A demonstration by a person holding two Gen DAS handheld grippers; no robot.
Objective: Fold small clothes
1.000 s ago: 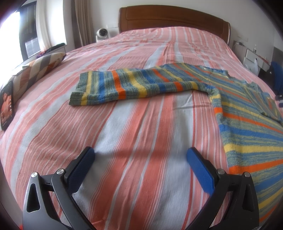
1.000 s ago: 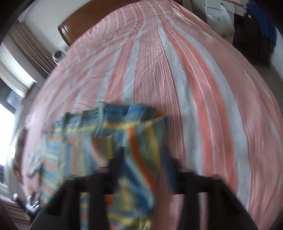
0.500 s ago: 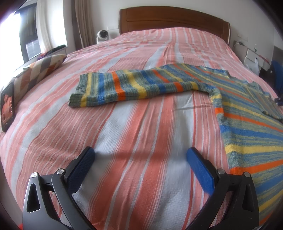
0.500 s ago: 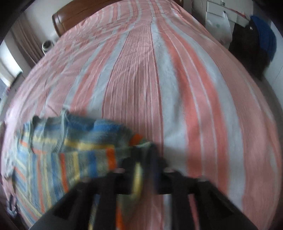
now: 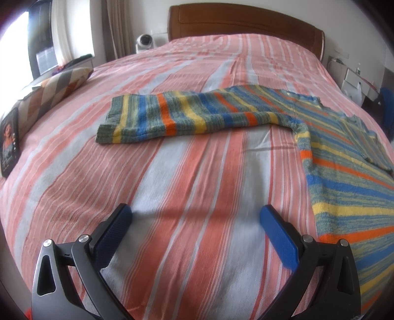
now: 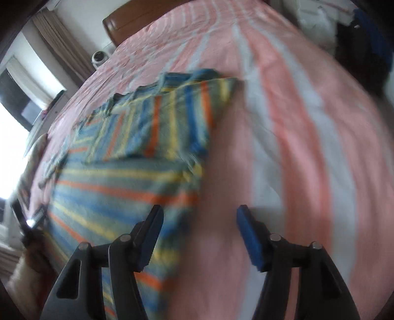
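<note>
A small striped knit sweater [image 5: 344,157] in blue, yellow, orange and green lies flat on the bed. Its left sleeve [image 5: 187,115] stretches out to the left. In the blurred right wrist view the other sleeve [image 6: 182,115] lies folded over the sweater's body [image 6: 118,194]. My left gripper [image 5: 195,216] stands open above bare bedspread, left of the sweater's edge, with nothing between its fingers. My right gripper [image 6: 199,216] hovers at the sweater's right edge, its jaws opening, with nothing between them.
The bed carries a pink, orange and white striped bedspread [image 5: 187,187] and has a wooden headboard [image 5: 246,22]. A patterned cushion [image 5: 56,86] and a phone [image 5: 9,140] lie at the left edge. A small white camera [image 5: 144,40] stands by the headboard. Bags and dark clothes [image 6: 357,37] sit right of the bed.
The right gripper carried the right sleeve across, let it go folded over the sweater's body, and has drawn back to the sweater's right edge. The left gripper has stayed put.
</note>
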